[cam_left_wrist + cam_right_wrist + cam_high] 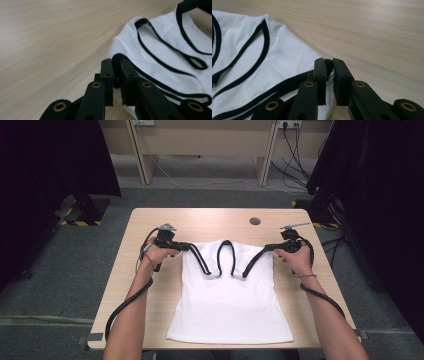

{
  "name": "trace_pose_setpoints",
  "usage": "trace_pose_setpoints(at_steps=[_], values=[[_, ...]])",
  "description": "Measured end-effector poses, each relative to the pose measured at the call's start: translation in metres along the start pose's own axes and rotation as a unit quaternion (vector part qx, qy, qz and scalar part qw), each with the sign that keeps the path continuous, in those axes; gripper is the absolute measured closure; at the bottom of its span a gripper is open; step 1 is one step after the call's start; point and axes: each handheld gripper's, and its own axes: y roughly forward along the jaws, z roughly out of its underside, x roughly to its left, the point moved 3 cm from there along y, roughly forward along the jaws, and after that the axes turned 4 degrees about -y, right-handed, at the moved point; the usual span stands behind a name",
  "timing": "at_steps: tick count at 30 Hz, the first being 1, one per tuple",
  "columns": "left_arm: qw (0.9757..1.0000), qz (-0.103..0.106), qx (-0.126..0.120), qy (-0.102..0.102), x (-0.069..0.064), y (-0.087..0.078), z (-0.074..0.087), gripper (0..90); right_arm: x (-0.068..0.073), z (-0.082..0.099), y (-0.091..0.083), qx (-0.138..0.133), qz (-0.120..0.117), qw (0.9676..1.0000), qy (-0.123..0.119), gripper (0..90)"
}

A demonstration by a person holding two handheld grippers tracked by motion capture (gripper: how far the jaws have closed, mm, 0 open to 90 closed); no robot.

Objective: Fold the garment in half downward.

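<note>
At the far end of the white top [230,305], where its 2 shoulder straps lie, each gripper has a strap pinched. The left gripper [186,246] is clenched on the black-edged strap at the top's left shoulder, and in the left gripper view the black binding [116,72] sits squeezed between the jaws. The right gripper [270,248] is likewise clamped on the right shoulder strap, its binding [329,65] caught between the pads.

The step in hand looks like lifting or folding the top by its shoulders. To do it well, I would raise both hands together and level, so the fabric comes up evenly and the straps do not twist. The grips sit on narrow binding, so a jerk could pull 1 strap free; a slow, steady draw is safer. Keep the 2 grippers as far apart as the shoulders, or the neckline will sag.

The top is a sleeveless white garment with black trim around the neck and armholes. It lies flat on the wooden table [150,285], its hem toward the person and flaring a little wider than the shoulders, smooth with few creases.
</note>
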Motion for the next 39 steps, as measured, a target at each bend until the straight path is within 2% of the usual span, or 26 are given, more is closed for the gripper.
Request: trace_pose_setpoints(at_steps=[2,3,7,10,11,13,16,18,30,34,36,39], values=[[1.0,0.0,0.0,0.0,0.0,0.0,0.0,81.6,-0.001,-0.005,-0.006,-0.009,-0.003,1.0,0.002,82.8],[1.0,0.0,-0.007,0.006,-0.001,-0.004,-0.007,81.6,-0.001,-0.005,-0.006,-0.009,-0.003,1.0,0.002,82.8],[0.9999,0.0,-0.016,0.006,-0.002,-0.008,-0.012,81.5,0.0,-0.012,-0.012,-0.018,-0.008,0.9998,0.004,82.9],[0.9998,-0.002,-0.019,0.008,-0.002,-0.011,-0.016,81.5,0.001,-0.022,-0.021,-0.032,-0.011,0.9994,0.003,82.9],[0.9994,-0.003,-0.029,0.018,-0.001,-0.013,-0.021,81.5,0.001,-0.022,-0.021,-0.032,-0.011,0.9994,0.003,82.9],[0.9994,-0.003,-0.029,0.018,-0.001,-0.013,-0.021,81.5,0.001,-0.028,-0.026,-0.042,-0.011,0.9991,0.004,82.9],[0.9993,-0.004,-0.03,0.021,-0.001,-0.016,-0.025,81.5,0.0,-0.032,-0.031,-0.045,-0.01,0.9989,0.004,82.9],[0.9994,-0.01,-0.03,0.016,-0.002,-0.02,-0.028,81.4,0.0,-0.032,-0.031,-0.045,-0.01,0.9989,0.004,82.9],[0.9985,-0.024,-0.041,0.028,-0.005,-0.026,-0.044,81.4,0.011,-0.057,-0.049,-0.063,-0.003,0.9978,-0.018,83.0],[0.9984,-0.028,-0.037,0.032,-0.007,-0.023,-0.042,81.1,0.012,-0.06,-0.049,-0.064,0.002,0.9977,-0.023,83.0],[0.9986,-0.034,-0.027,0.029,-0.006,-0.019,-0.037,80.9,0.01,-0.055,-0.044,-0.05,0.011,0.9983,-0.026,83.0],[0.9988,-0.035,-0.007,0.033,-0.006,-0.01,-0.024,80.9,0.003,-0.041,-0.03,-0.029,0.01,0.9994,-0.014,83.0]])
